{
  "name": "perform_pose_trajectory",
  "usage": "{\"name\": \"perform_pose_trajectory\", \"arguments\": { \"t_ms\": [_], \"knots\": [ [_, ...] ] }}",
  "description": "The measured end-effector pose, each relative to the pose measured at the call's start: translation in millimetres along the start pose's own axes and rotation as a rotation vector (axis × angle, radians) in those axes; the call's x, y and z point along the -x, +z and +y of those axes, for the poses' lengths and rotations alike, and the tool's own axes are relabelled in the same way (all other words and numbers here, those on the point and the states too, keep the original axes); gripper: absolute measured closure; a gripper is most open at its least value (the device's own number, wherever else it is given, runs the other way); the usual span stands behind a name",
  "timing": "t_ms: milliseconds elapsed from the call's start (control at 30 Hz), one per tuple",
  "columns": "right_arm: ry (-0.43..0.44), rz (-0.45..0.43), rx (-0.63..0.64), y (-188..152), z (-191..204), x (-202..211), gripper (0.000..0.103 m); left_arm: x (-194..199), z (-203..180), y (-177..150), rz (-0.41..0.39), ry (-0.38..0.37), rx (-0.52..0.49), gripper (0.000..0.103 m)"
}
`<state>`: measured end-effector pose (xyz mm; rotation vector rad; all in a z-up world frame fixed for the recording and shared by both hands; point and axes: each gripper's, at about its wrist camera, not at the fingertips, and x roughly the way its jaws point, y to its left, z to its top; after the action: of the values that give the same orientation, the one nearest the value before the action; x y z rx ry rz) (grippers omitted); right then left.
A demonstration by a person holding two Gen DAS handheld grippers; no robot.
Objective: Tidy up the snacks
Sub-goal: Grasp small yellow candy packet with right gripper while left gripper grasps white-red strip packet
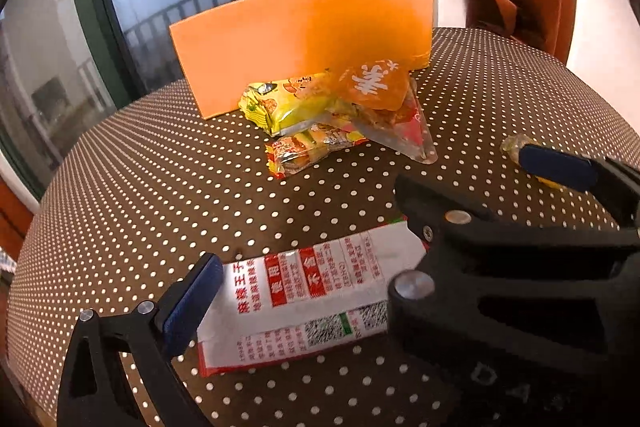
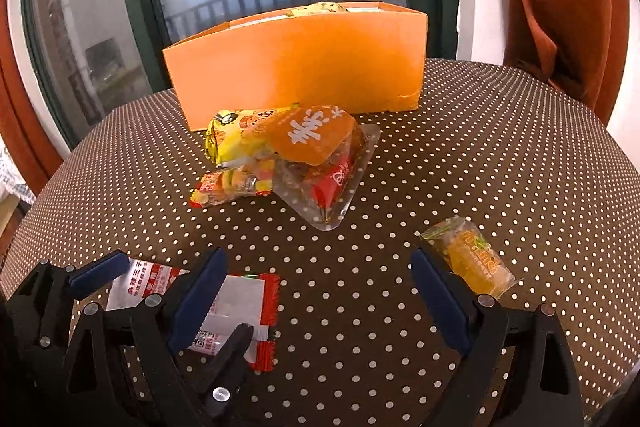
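The white and red packet [image 1: 304,303] lies flat on the dotted counter [image 1: 140,187], printed side up, between the spread fingers of the left claw [image 2: 146,277], which straddles it wide open and grips nothing, likely lined up to pinch it. Beyond it a heap of snacks [image 2: 288,159] leans against the front wall of the orange box [image 2: 296,71], where one packet already pokes above the rim, so the box looks like the place to fill. The right claw [image 2: 320,291] hangs open and empty, with a small yellow jelly pack [image 2: 472,259] just beside its right finger. Bare cloth between the packet and the heap leaves room to lift and carry; the counter's curved edge is close behind both claws.
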<state>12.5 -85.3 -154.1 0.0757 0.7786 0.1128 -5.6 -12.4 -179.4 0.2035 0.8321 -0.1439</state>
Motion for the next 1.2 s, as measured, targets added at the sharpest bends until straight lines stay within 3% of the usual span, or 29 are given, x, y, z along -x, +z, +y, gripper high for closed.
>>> {"name": "perform_pose_trajectory", "arguments": {
  "t_ms": [367,533,667,1200],
  "knots": [
    [-0.001,-0.020,-0.020,9.5,-15.3,-5.1,0.008,-15.3,5.0,19.3,0.036,0.009,0.088,0.001],
    [0.021,-0.040,-0.002,11.2,-12.1,-1.3,0.008,-0.4,-2.3,19.2,-0.004,0.040,0.018,0.003],
    [0.029,-0.058,0.006,12.1,-7.5,4.5,0.008,12.3,-5.8,12.4,-0.025,0.020,-0.032,0.002],
    [0.037,-0.042,0.025,-0.5,20.2,19.4,0.008,34.5,13.0,-20.5,-0.007,-0.047,-0.044,0.002]
  ]
}}
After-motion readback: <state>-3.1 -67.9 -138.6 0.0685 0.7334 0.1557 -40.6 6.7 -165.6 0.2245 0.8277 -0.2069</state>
